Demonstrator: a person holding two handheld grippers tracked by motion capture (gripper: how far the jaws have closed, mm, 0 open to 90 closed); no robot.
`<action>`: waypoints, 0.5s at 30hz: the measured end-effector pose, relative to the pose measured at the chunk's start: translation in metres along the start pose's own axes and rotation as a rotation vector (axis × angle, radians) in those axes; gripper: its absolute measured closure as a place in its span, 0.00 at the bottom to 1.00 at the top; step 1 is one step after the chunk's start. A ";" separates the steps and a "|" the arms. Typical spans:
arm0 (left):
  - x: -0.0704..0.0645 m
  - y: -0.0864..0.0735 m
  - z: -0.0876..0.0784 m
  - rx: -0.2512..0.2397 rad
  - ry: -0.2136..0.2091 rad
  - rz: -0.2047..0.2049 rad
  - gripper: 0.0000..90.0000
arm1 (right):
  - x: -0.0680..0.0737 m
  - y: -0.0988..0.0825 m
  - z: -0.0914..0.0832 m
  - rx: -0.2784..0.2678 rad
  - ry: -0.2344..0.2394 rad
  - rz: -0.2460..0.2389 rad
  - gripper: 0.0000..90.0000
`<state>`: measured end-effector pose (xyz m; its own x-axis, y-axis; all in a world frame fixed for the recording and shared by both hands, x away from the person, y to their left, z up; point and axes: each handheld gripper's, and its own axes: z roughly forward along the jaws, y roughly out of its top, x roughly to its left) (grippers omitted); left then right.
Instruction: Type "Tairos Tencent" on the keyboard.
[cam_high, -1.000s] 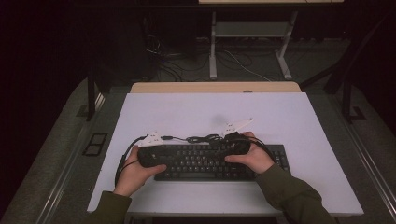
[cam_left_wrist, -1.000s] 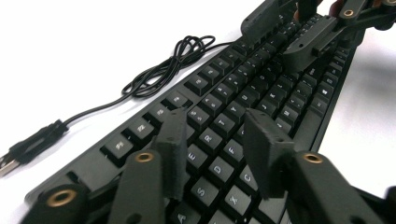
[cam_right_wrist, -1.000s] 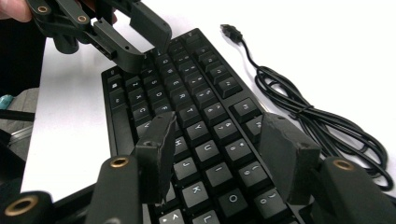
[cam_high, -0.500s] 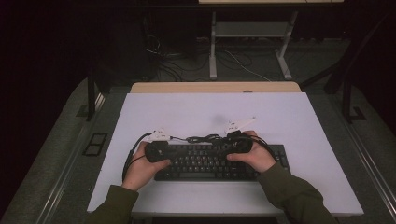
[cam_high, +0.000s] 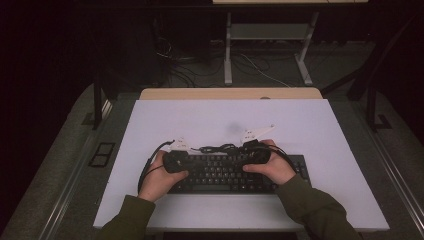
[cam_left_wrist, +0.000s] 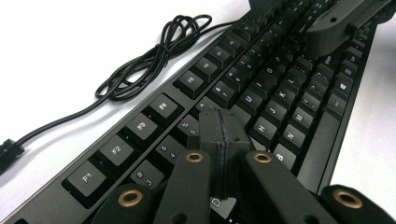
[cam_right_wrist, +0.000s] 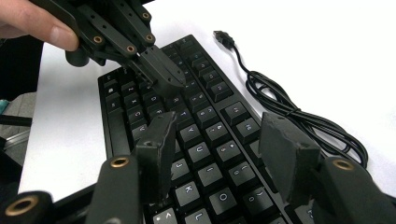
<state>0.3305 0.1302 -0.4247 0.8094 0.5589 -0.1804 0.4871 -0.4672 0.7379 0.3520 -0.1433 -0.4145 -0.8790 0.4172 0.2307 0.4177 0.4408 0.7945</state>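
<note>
The keyboard, black with pale lettering, lies flat on the white bench, directly beneath both sets of fingers.

The left gripper has its fingers pressed flat together, having just been closing, with nothing between them. In the left gripper view their joined tip rests on or just above the keys near the letter rows, with the function keys just to the left of the fingers and the space bar to their right; whether the tip touches a key I cannot tell. In the right gripper view the same closed fingers point down at the keys, held by the person's left hand.

The right gripper has its fingers spread apart and gripping nothing. They hang just above the keys, and several letter keys show in the gap between them.

The keyboard's cable, thin and black, lies in a loose bundle on the bench just beyond the keyboard's far edge, ahead and to the left of the left fingers. Its plug rests on the bench, well beyond the right fingers.

In the high view both hands sit over the keyboard, the left hand at its left end and the right hand toward its right.
</note>
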 end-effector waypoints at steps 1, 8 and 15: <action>0.000 0.000 0.000 0.002 0.001 0.002 0.99 | 0.000 0.000 0.000 0.000 -0.001 -0.001 0.51; 0.000 -0.002 0.004 0.014 0.004 -0.005 0.99 | 0.000 0.001 0.000 -0.001 -0.001 -0.004 0.51; 0.000 -0.003 0.006 0.030 0.005 0.008 0.99 | 0.001 0.001 0.000 -0.001 -0.002 -0.002 0.51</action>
<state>0.3305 0.1277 -0.4309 0.8119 0.5581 -0.1714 0.4901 -0.4921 0.7194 0.3518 -0.1430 -0.4136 -0.8794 0.4182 0.2275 0.4156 0.4411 0.7955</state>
